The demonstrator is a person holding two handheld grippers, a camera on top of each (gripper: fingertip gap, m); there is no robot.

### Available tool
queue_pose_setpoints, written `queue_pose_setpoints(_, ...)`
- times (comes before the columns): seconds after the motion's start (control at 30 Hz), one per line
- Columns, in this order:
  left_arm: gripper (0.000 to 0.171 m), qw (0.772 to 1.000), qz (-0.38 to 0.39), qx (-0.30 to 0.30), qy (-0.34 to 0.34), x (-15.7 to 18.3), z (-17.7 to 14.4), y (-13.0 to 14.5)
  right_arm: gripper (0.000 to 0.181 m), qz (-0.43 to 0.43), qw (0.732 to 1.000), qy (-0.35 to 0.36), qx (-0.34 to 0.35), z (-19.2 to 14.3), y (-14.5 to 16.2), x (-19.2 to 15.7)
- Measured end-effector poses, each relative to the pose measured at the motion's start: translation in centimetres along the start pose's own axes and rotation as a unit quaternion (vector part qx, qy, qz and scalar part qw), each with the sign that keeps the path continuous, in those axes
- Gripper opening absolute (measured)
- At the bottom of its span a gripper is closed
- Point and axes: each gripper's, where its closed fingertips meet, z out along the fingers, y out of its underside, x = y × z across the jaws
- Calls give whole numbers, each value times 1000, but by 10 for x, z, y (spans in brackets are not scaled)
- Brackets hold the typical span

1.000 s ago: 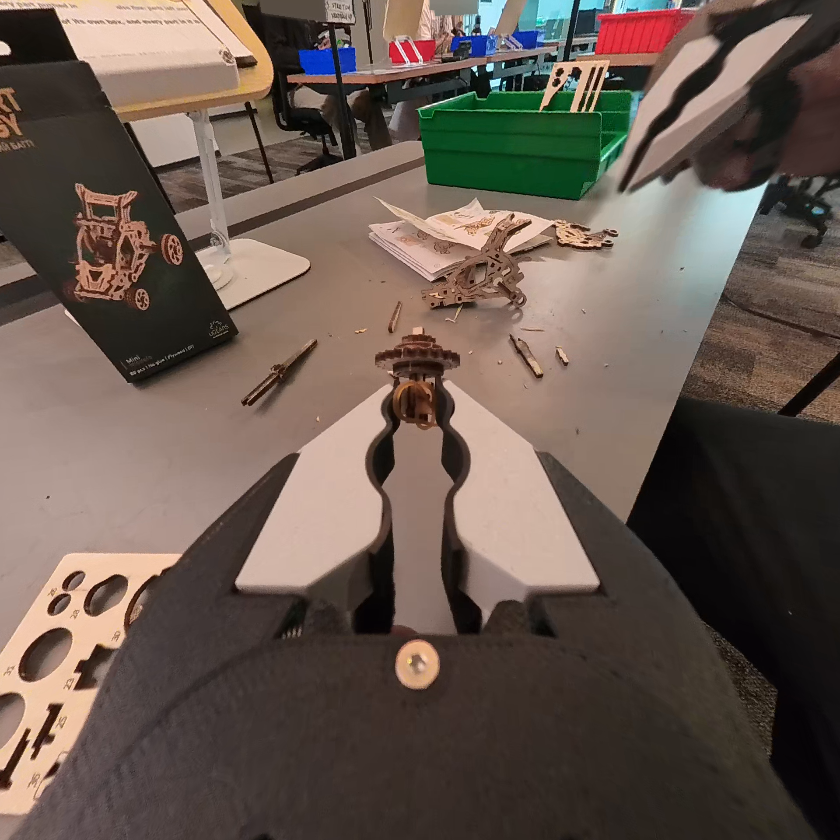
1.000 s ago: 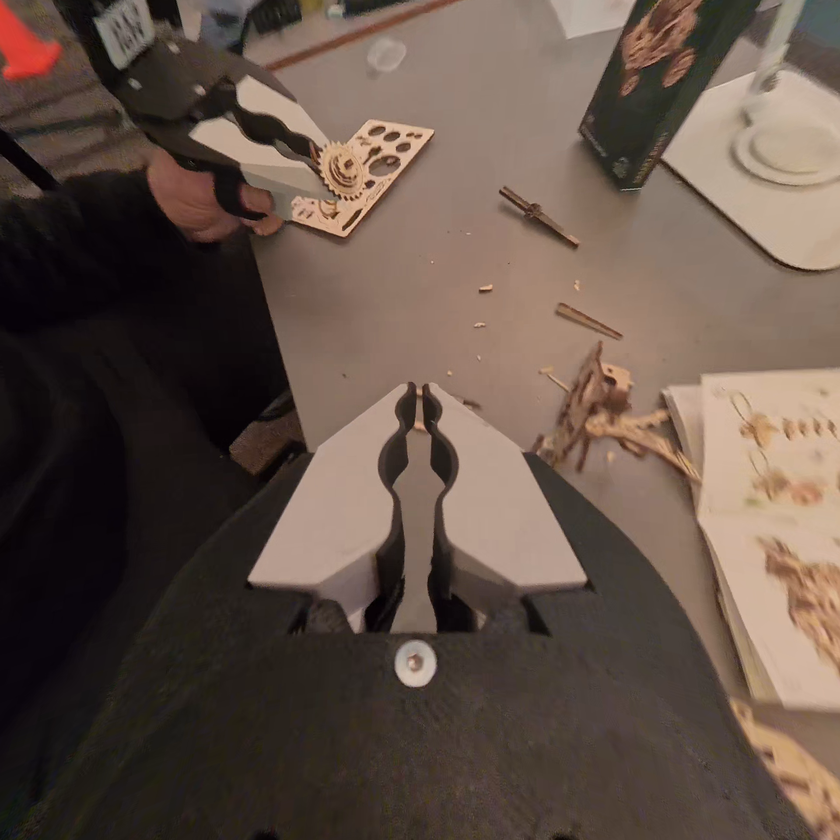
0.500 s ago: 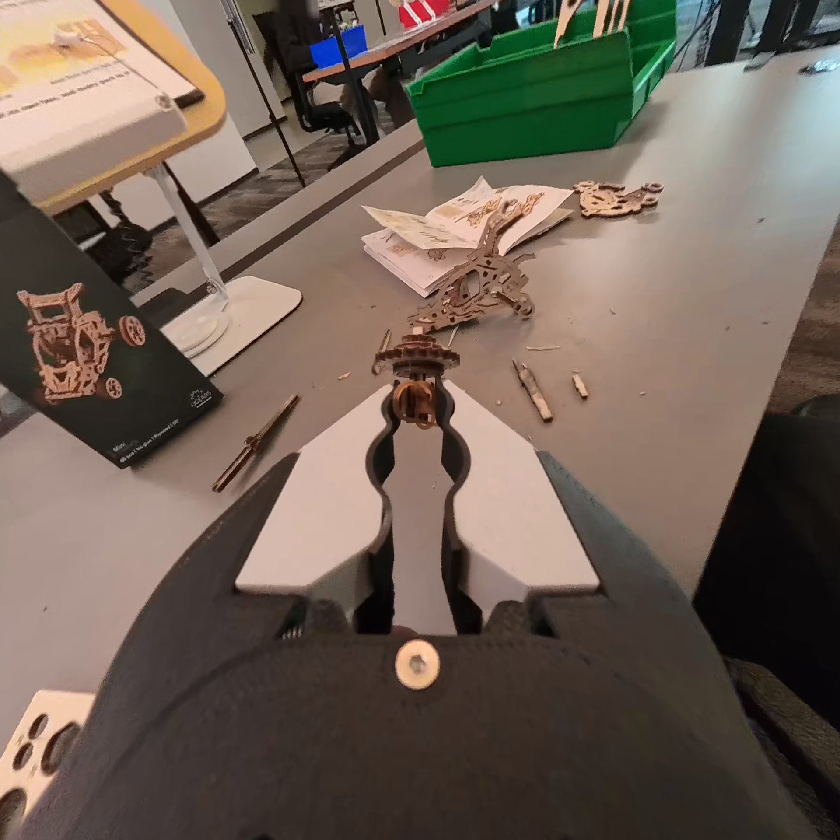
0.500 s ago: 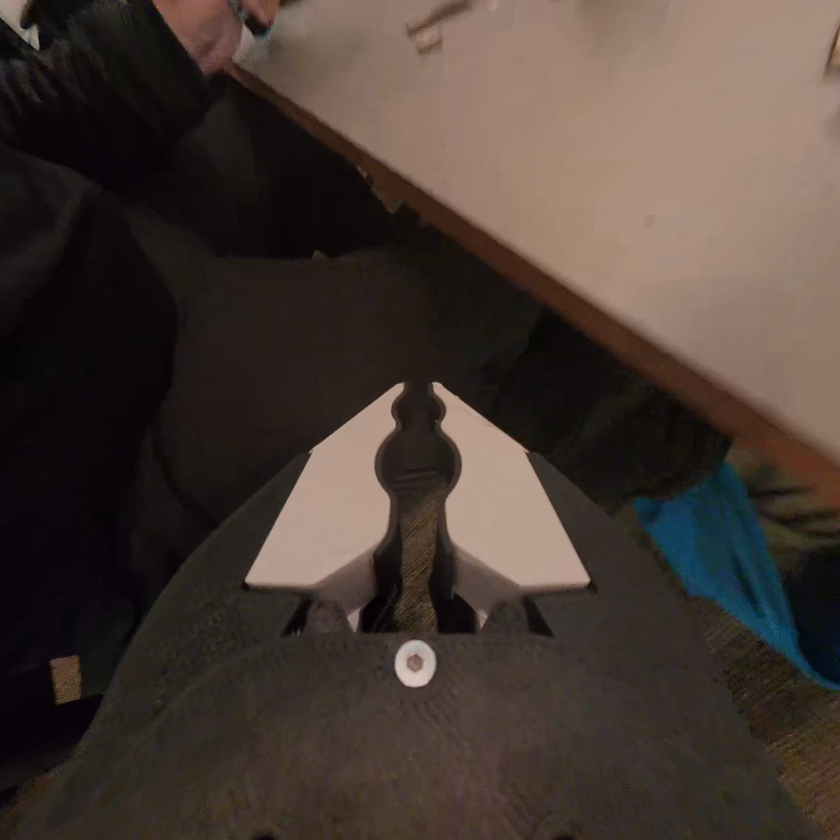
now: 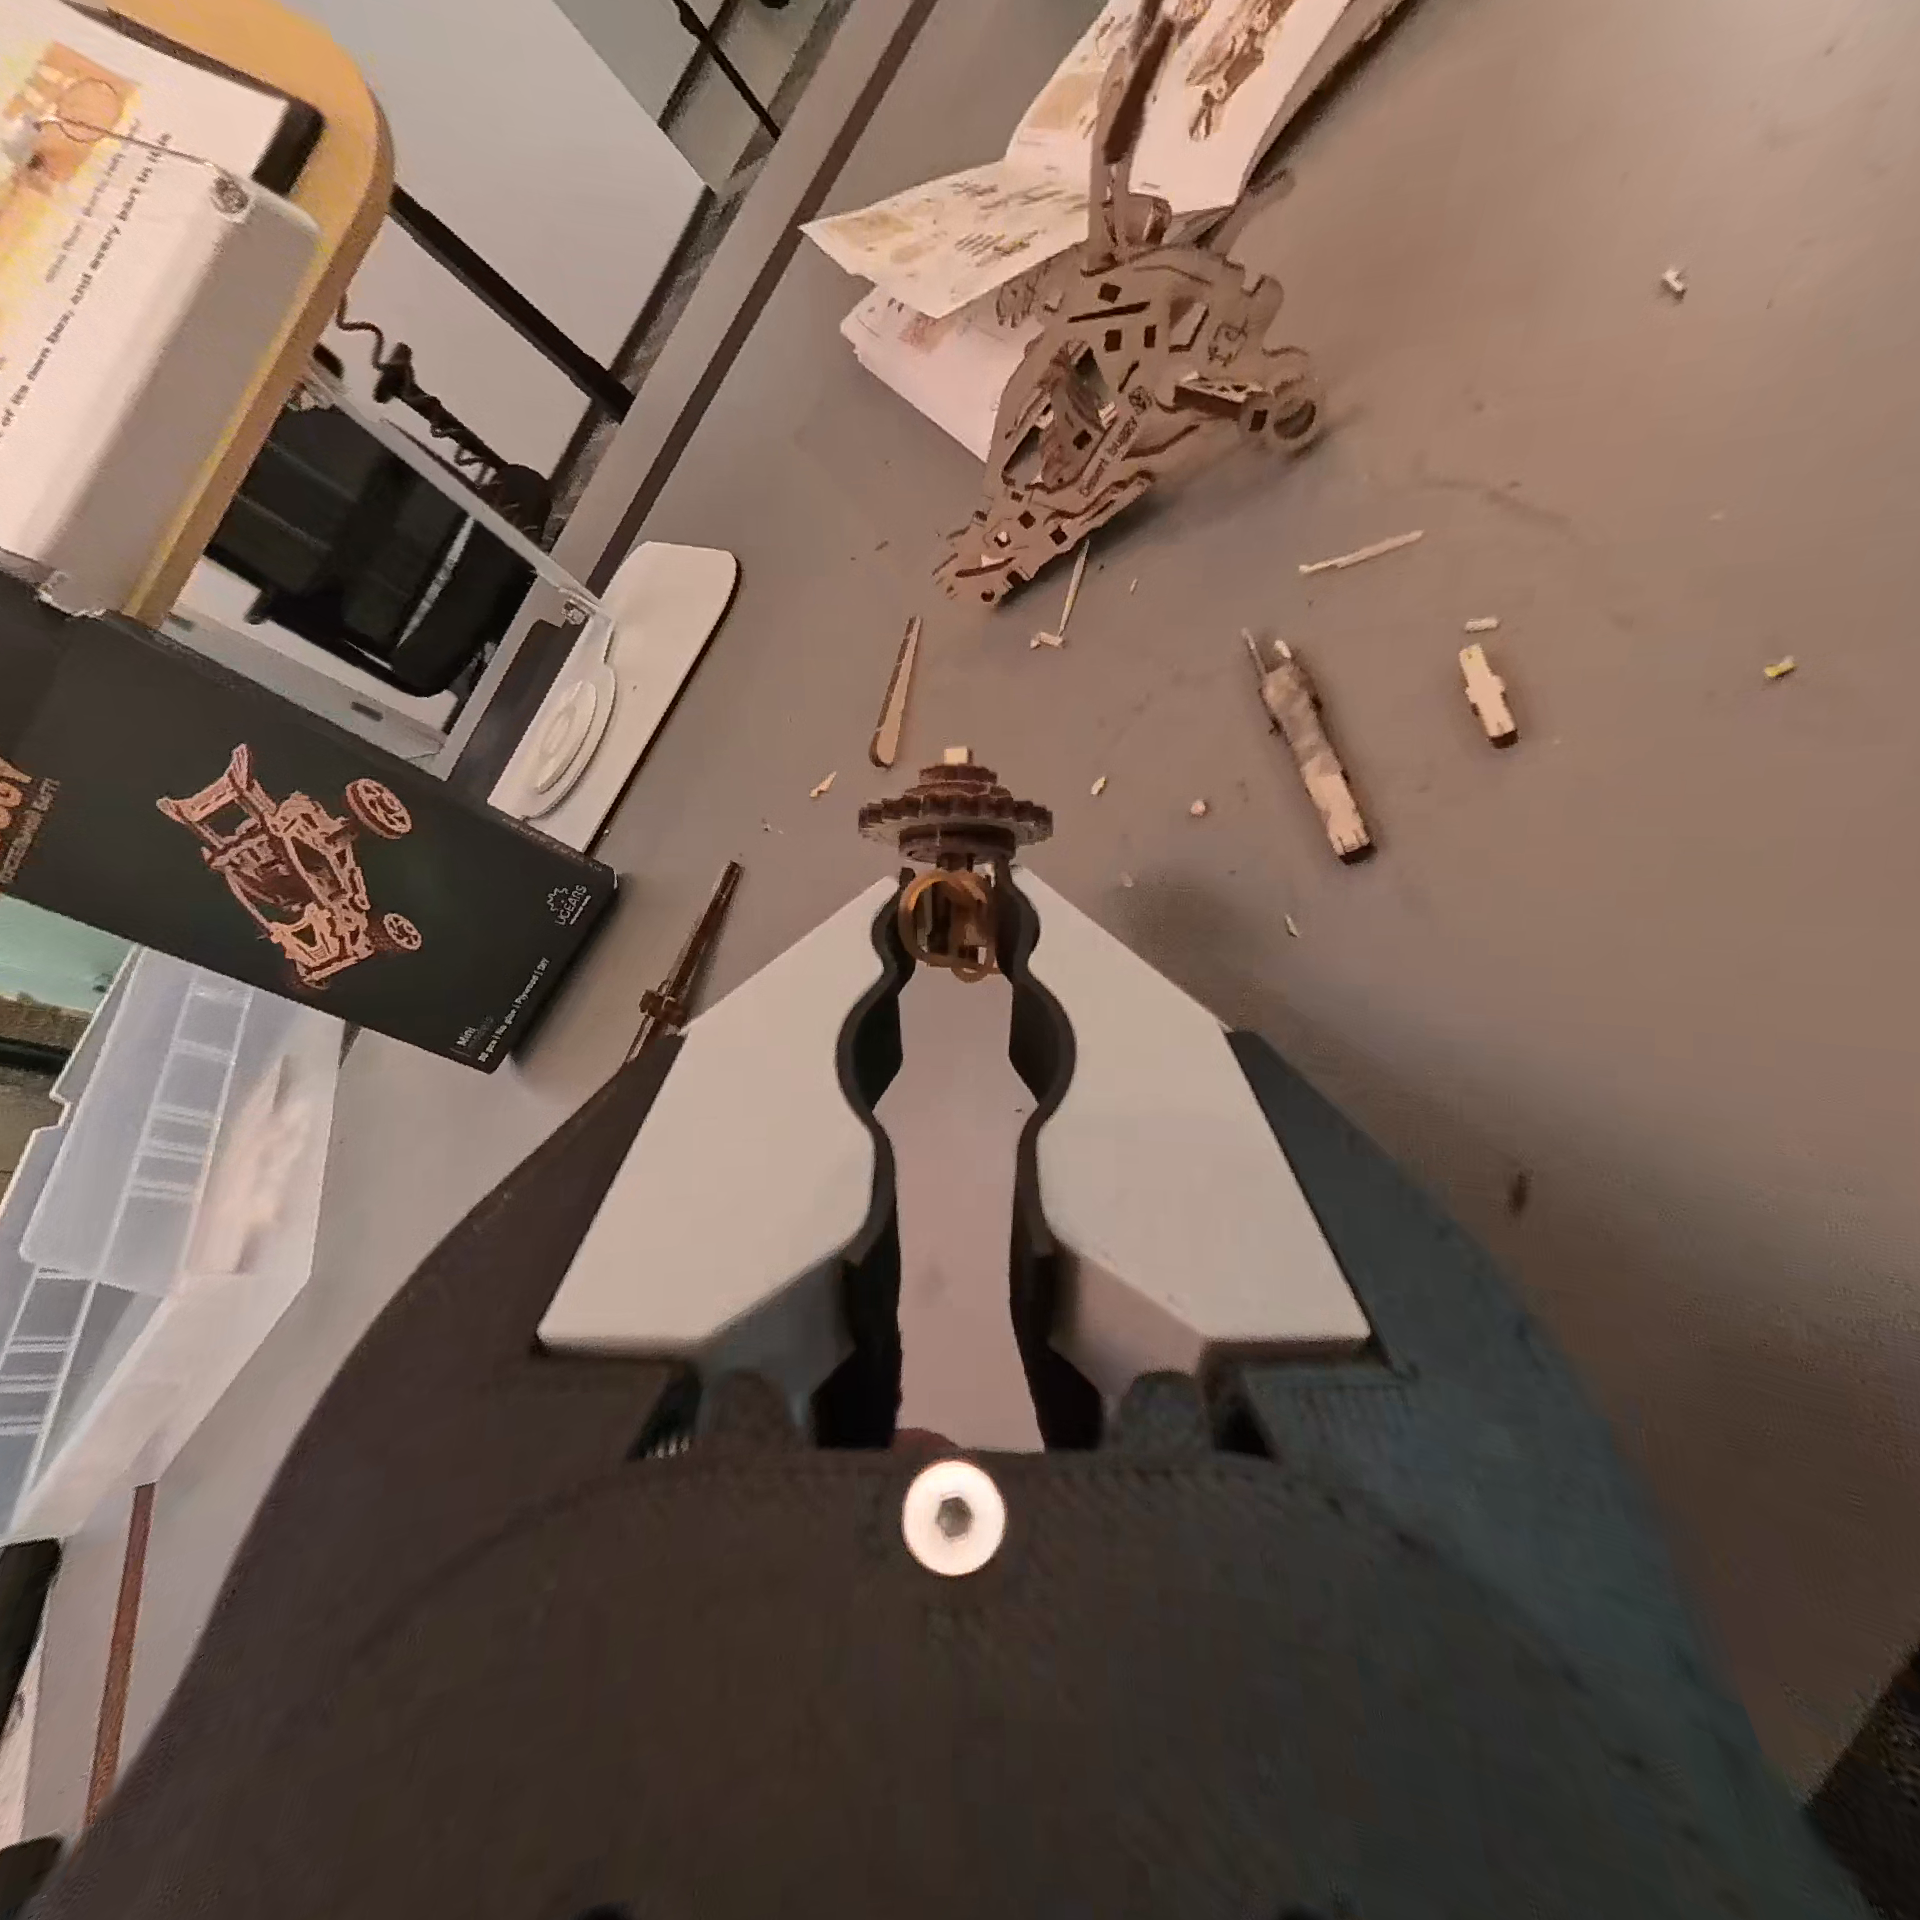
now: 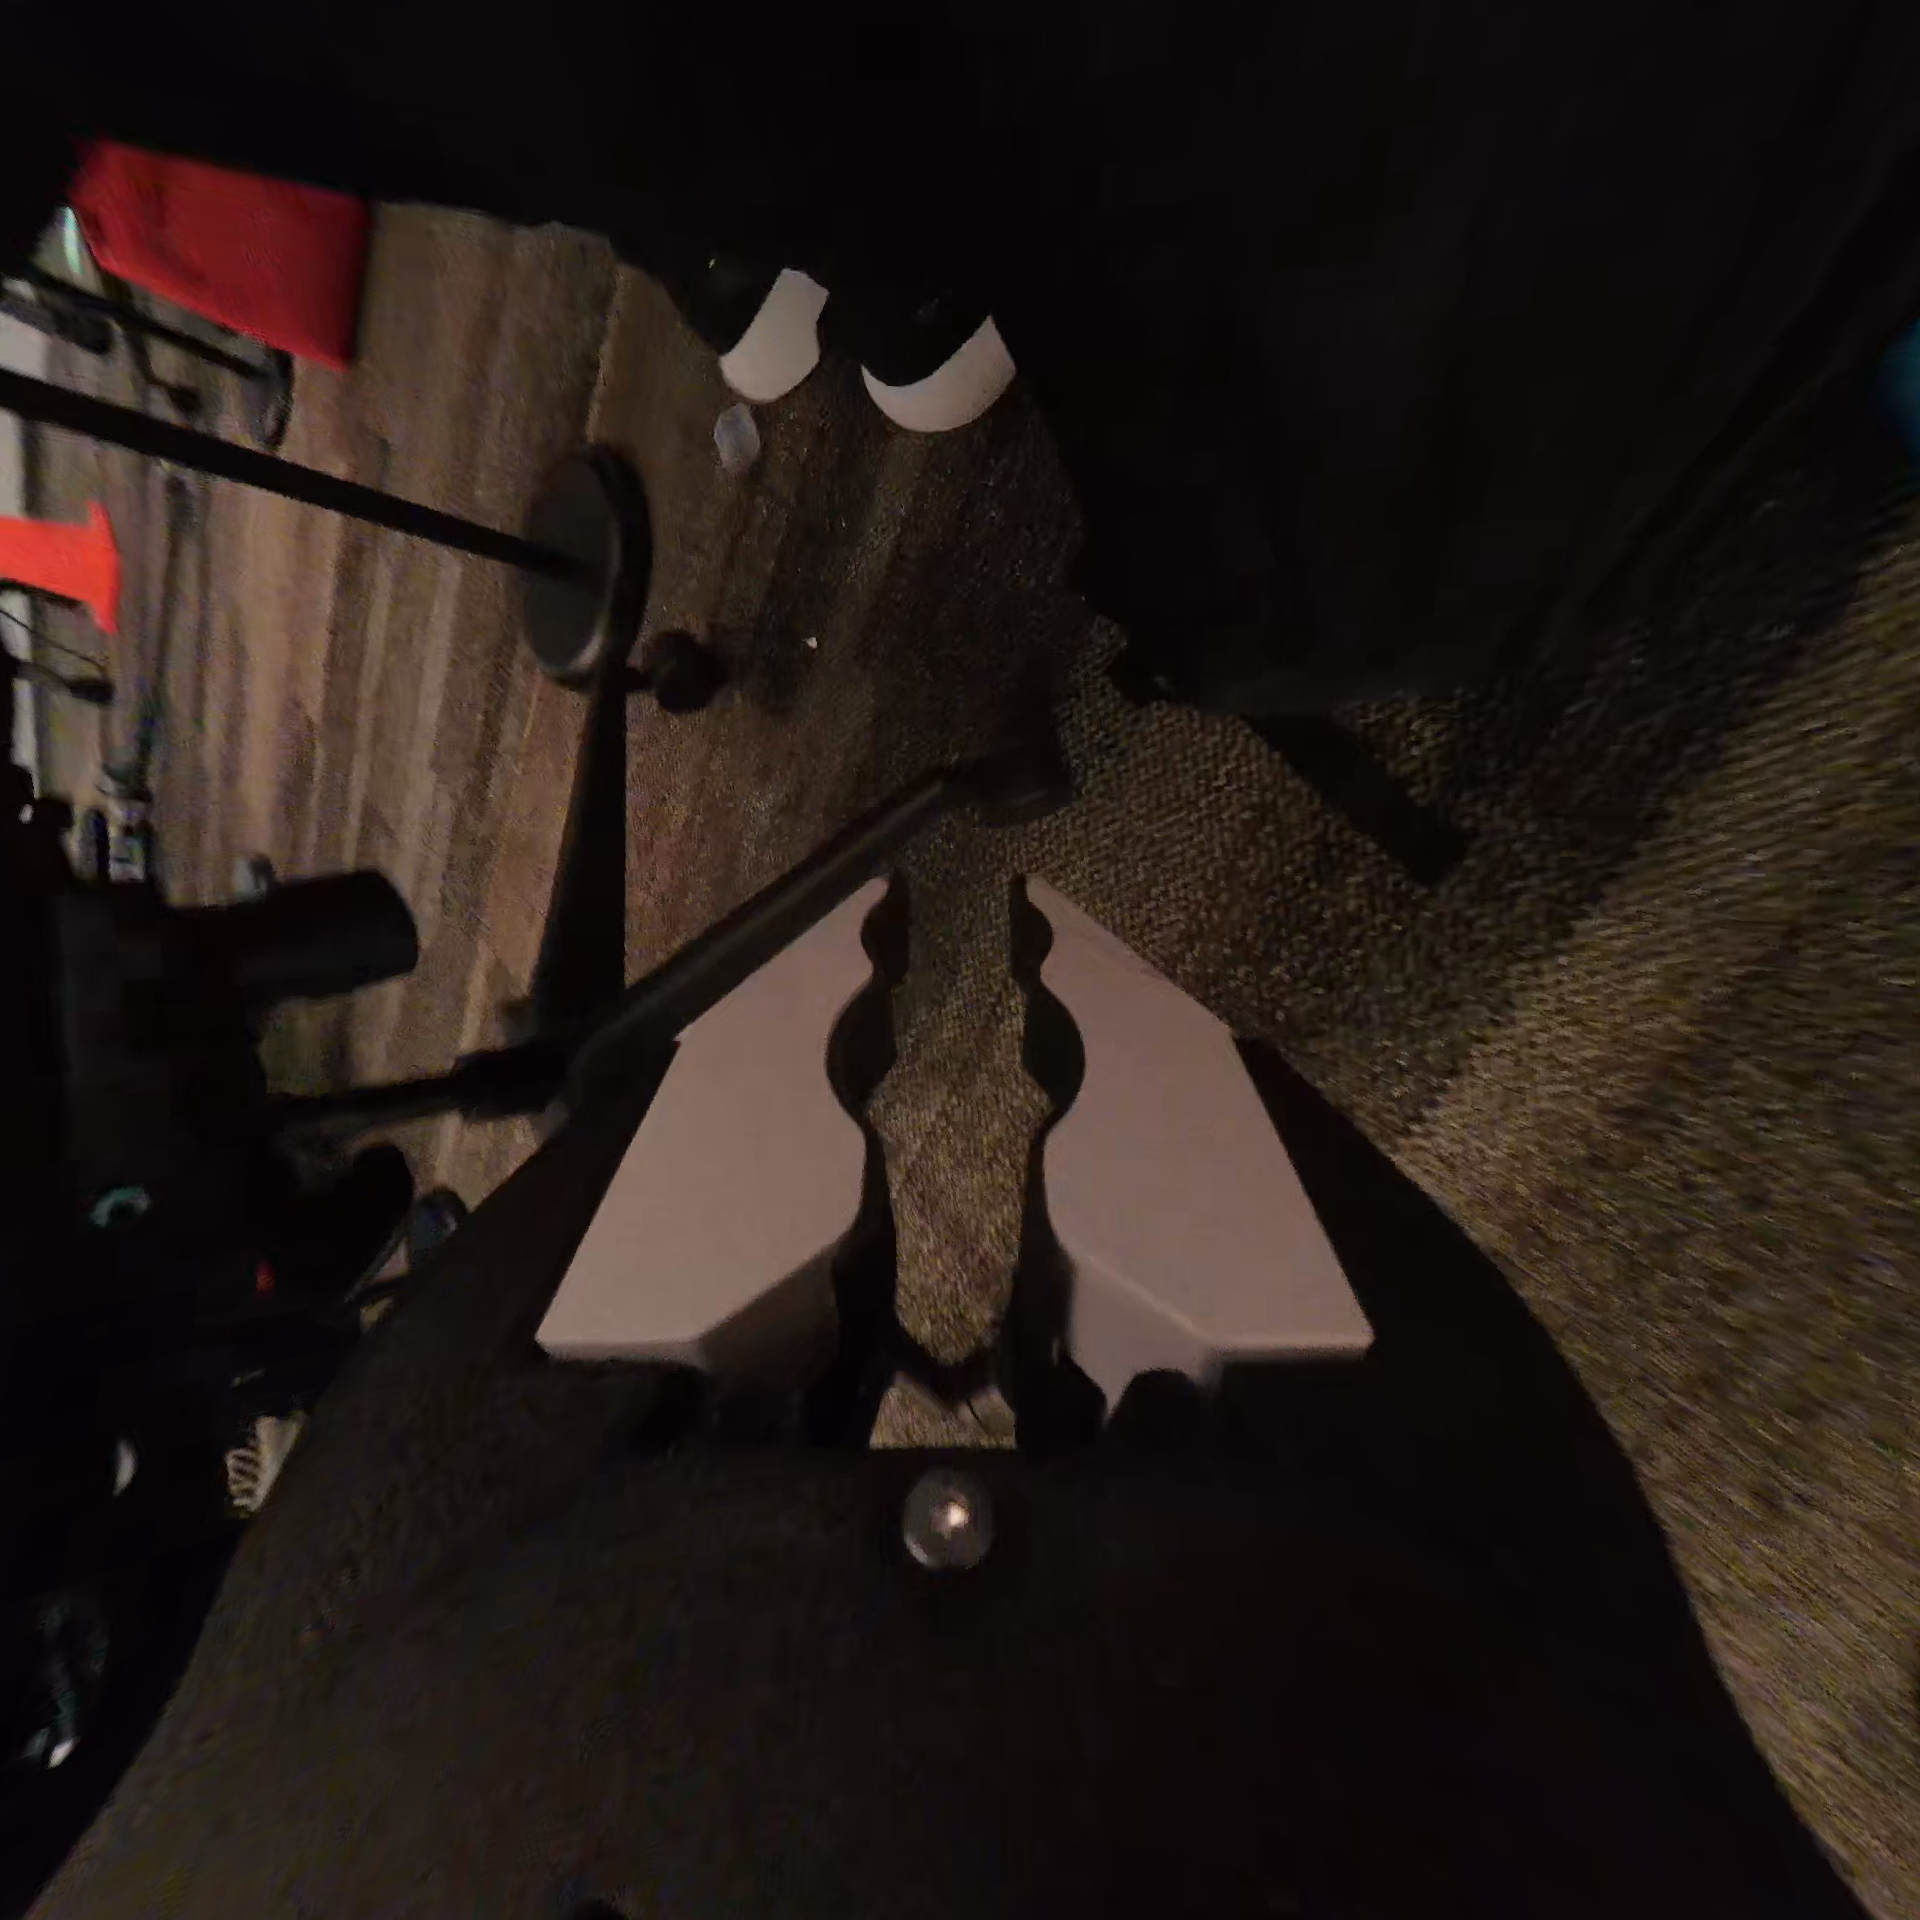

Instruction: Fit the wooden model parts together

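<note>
My left gripper point(image 5: 951, 904) is shut on a small wooden gear assembly point(image 5: 954, 821), a toothed wheel on a short axle, and holds it above the grey table point(image 5: 1558, 935). A partly built wooden frame point(image 5: 1122, 384) lies ahead of it, resting against an open instruction booklet point(image 5: 1039, 208). Loose wooden sticks point(image 5: 1311, 743) and a thin axle point(image 5: 686, 966) lie on the table around the gear. My right gripper point(image 6: 958, 883) is away from the table, facing the carpet point(image 6: 1558, 1039). Its jaws stand a little apart with nothing between them.
A black kit box point(image 5: 291, 862) stands at the left beside a white stand base point(image 5: 623, 675) and a clear plastic organiser point(image 5: 156, 1143). In the right wrist view a black pole with a round foot point(image 6: 577, 566) and dark chair legs cross the dim floor. Left tips to right tips: about 55 centimetres.
My left gripper has moved forward and tilted over the table, still holding the gear. My right gripper dropped off the table edge to face the floor, and its jaws have parted.
</note>
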Motion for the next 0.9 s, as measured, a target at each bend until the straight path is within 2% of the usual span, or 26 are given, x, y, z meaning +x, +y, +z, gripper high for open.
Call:
queue_pose_setpoints(0.03,12,1000,2,0,2,1,0,0,19,12,1000,-6,-5,21,8,6)
queue_pose_setpoints(0.1,12,1000,3,3,4,1,-1,-1,30,26,999,-14,-27,64,25,13)
queue_pose_setpoints(0.23,12,1000,2,18,3,1,-4,-4,26,67,997,-38,-32,118,43,16)
queue_pose_setpoints(0.3,12,1000,0,26,0,0,-6,-6,24,82,996,-44,-11,125,36,18)
queue_pose_setpoints(0.4,12,999,-3,36,-5,-2,-8,-8,27,70,997,-31,-15,130,31,24)
queue_pose_setpoints(0.57,12,999,-12,39,-8,-5,-9,-8,23,35,997,-27,-60,144,43,22)
queue_pose_setpoints(0.67,12,999,-10,39,-8,-5,-9,-8,14,-9,993,-69,-92,164,54,-6)
queue_pose_setpoints(0.8,12,999,-16,47,-7,-6,-11,-9,21,-73,987,-85,-119,214,64,-50)
queue_pose_setpoints(0.9,12,998,-18,57,-13,-7,-13,-11,19,-98,977,-123,-143,249,69,-93)
